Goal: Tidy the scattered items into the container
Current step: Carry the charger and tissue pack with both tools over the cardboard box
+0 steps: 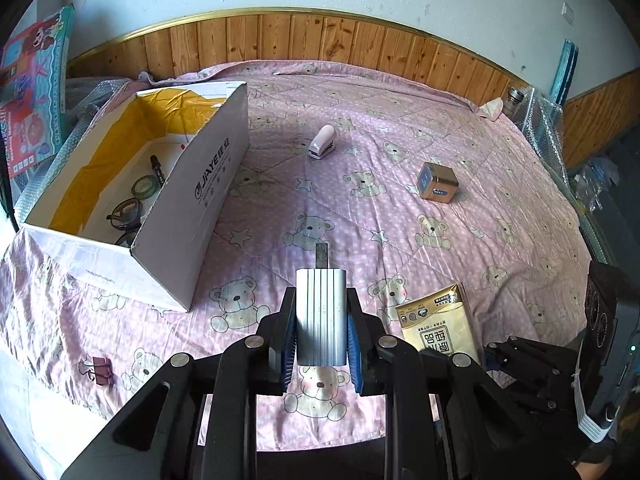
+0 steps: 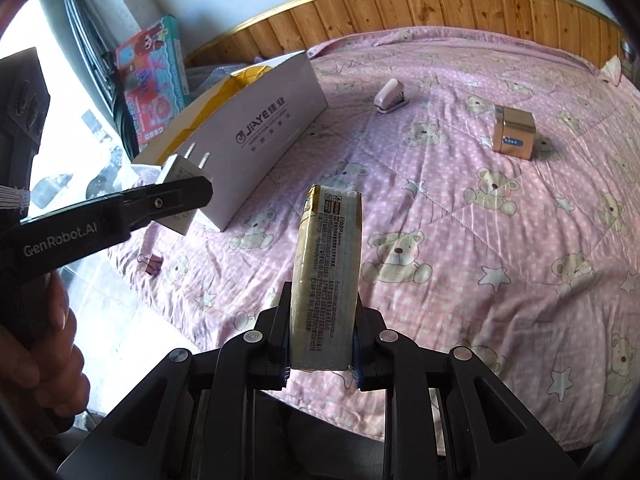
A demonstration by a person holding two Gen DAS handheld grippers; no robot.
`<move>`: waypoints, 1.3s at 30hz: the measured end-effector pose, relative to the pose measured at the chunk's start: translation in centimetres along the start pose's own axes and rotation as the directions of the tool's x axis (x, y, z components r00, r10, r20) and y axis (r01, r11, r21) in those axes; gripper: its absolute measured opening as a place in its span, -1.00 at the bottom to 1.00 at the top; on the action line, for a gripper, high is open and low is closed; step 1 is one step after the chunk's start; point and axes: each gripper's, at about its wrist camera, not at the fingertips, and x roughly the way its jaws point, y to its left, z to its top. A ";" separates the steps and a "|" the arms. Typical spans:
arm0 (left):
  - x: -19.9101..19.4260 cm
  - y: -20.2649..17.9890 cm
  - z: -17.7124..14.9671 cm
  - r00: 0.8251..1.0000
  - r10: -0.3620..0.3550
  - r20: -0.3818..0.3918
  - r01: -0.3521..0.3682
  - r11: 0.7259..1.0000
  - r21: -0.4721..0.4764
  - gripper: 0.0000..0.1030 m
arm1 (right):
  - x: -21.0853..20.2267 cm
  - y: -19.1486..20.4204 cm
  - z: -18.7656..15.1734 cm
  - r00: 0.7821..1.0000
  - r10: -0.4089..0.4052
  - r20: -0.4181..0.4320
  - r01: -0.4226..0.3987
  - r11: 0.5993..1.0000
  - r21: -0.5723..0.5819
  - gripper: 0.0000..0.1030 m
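My left gripper [image 1: 321,334] has its fingers [image 1: 285,332] pinching a white plug adapter [image 1: 321,312], prongs forward, held above the bed [image 1: 440,248] just right of the cardboard box [image 1: 192,208]. My right gripper [image 2: 321,344] pinches a gold tissue pack [image 2: 326,276] upright, also off the bedspread. Inside the box lie glasses [image 1: 126,216], a tape roll [image 1: 146,186] and a marker [image 1: 157,168]. Loose on the bed: a pink stapler [image 1: 322,142], a small gold cube (a charger, maybe) [image 1: 437,182] and a binder clip [image 1: 99,369].
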 end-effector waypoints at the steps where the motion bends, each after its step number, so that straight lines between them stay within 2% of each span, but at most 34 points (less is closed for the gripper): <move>1: 0.0 0.3 -0.1 1.000 -0.001 0.000 0.001 1.000 -0.008 -0.56 | -0.2 0.4 0.3 1.000 0.004 0.006 -0.004 1.000 -0.009 -0.55; 7: -0.7 1.5 0.2 1.000 -0.009 0.009 0.010 0.999 -0.033 -0.56 | -0.5 2.6 1.9 0.999 0.026 0.026 -0.025 0.999 -0.042 -0.55; 13: -3.0 3.1 1.3 0.997 0.005 0.074 0.000 0.998 -0.059 -0.56 | -0.2 4.5 3.2 0.999 0.046 0.012 -0.045 0.996 -0.071 -0.55; 18: -4.3 5.6 2.3 0.993 0.013 0.119 0.001 0.993 -0.118 -0.56 | 0.2 6.3 5.2 0.998 0.063 0.009 -0.061 0.992 -0.114 -0.55; 30: -3.0 9.1 4.6 0.991 -0.023 0.130 0.048 0.981 -0.190 -0.56 | 2.7 8.4 11.0 0.997 0.081 0.011 -0.079 0.988 -0.134 -0.55; 39: -2.8 12.9 7.1 0.988 -0.014 0.155 0.050 0.972 -0.230 -0.56 | 5.4 10.7 15.1 0.993 0.115 0.020 -0.111 0.982 -0.154 -0.55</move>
